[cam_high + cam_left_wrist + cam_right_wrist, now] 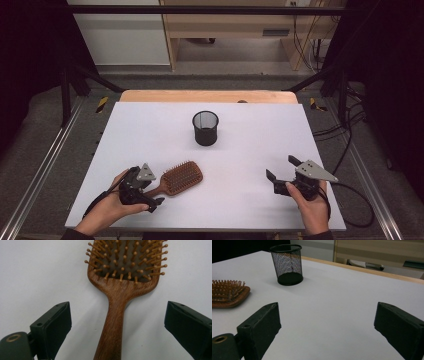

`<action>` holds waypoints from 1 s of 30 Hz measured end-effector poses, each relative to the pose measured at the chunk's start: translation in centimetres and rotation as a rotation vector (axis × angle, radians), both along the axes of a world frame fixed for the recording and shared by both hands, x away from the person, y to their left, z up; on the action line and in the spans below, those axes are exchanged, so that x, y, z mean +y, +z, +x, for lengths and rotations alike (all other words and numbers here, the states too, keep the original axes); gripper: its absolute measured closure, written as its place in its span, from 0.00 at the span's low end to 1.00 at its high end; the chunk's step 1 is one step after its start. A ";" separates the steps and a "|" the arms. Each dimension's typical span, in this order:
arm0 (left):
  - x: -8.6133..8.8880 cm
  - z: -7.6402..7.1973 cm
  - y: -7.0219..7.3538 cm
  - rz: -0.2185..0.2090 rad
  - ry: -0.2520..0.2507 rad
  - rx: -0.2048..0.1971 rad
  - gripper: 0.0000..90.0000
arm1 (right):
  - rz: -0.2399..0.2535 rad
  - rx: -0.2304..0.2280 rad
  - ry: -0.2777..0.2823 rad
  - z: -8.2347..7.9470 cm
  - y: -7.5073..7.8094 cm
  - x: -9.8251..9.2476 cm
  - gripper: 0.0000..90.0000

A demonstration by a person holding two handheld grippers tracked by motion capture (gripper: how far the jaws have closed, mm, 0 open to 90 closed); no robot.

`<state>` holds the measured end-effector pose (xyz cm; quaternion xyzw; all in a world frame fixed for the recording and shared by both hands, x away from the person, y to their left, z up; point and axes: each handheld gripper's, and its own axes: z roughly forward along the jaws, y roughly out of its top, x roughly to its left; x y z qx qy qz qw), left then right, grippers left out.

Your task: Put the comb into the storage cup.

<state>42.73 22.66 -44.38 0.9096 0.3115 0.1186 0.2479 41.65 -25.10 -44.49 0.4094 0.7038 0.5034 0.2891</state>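
Note:
A wooden paddle hairbrush (180, 178) lies bristles up on the white table top (250, 145), near the front left. My left gripper (149, 189) is open, with one jaw on each side of the brush handle (113, 325) and a gap on both sides. The brush head (125, 260) points away from it. My right gripper (281, 168) is open and holds nothing, low over the table at the front right. In the right gripper view, the open right gripper (325, 317) faces a black mesh cup (287, 263), with the hairbrush (228, 292) at the left edge.
The black mesh cup (205, 128) stands upright near the table's middle, behind both grippers. A wooden strip (207, 96) runs along the far edge. Metal rails and cables flank the table on the floor.

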 end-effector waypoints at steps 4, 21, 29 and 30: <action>0.1 0.0 -0.1 0.001 0.004 0.011 0.11 | 0.000 0.003 0.000 0.0 0.0 0.0 0.08; -0.2 0.3 -0.1 0.033 -0.029 0.055 0.48 | 0.009 0.005 -0.003 0.0 -0.1 -0.1 0.08; -1.1 1.0 -0.2 0.084 -0.047 0.080 0.62 | 0.006 0.008 0.001 0.0 -0.1 0.0 0.08; -1.3 1.0 -0.2 0.094 -0.054 0.082 0.62 | 0.010 0.009 0.000 0.0 -0.1 0.0 0.08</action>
